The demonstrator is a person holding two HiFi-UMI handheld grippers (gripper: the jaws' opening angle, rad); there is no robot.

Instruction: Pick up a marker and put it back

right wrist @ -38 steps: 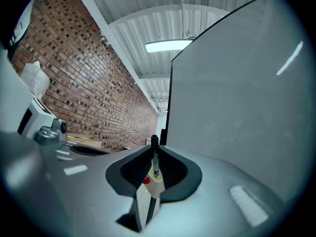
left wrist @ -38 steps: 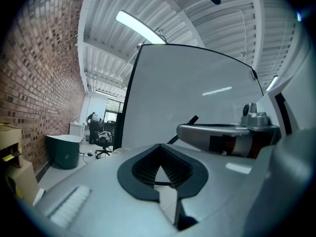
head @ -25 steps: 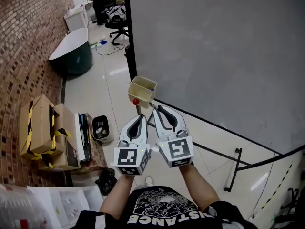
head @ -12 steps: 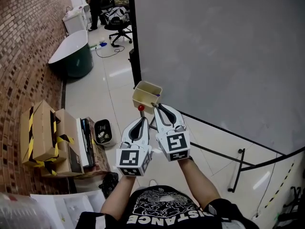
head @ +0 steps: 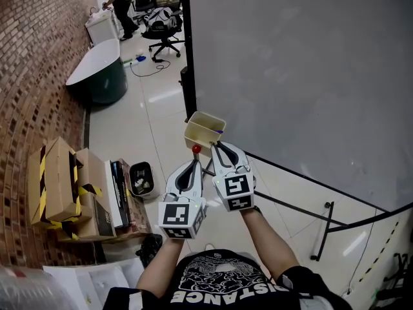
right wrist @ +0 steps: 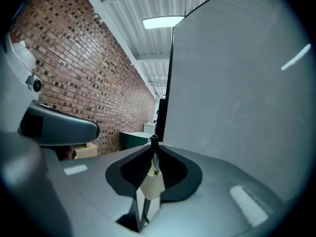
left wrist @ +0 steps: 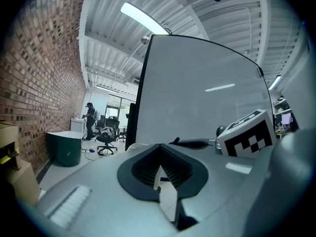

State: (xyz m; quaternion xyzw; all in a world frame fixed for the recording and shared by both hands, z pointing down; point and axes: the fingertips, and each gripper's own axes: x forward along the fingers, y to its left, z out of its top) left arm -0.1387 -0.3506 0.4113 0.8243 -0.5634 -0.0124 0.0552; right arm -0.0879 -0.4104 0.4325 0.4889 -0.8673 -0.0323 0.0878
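Note:
My right gripper (head: 218, 147) (right wrist: 154, 156) is shut on a thin dark marker (right wrist: 154, 143) that stands upright between its pads, black tip pointing away. Its tips are just below a beige tray (head: 205, 129) fixed at the lower corner of the whiteboard (head: 303, 76); through the jaws the tray (right wrist: 152, 187) shows as a pale block. A small red round thing (head: 196, 149) sits just under the tray; I cannot tell what it is. My left gripper (head: 191, 165) (left wrist: 159, 165) hangs beside the right one, jaws together, nothing in them.
The whiteboard's black stand legs (head: 322, 221) run over the tiled floor at the right. Cardboard boxes (head: 61, 183) and a black bin (head: 139, 177) line the brick wall (head: 32, 63) at the left. A green tub (head: 97, 70), office chairs and a person (head: 119, 2) are farther back.
My right gripper has moved a little up, its tips nearer the beige tray, with the marker still in it. The left gripper has hardly moved.

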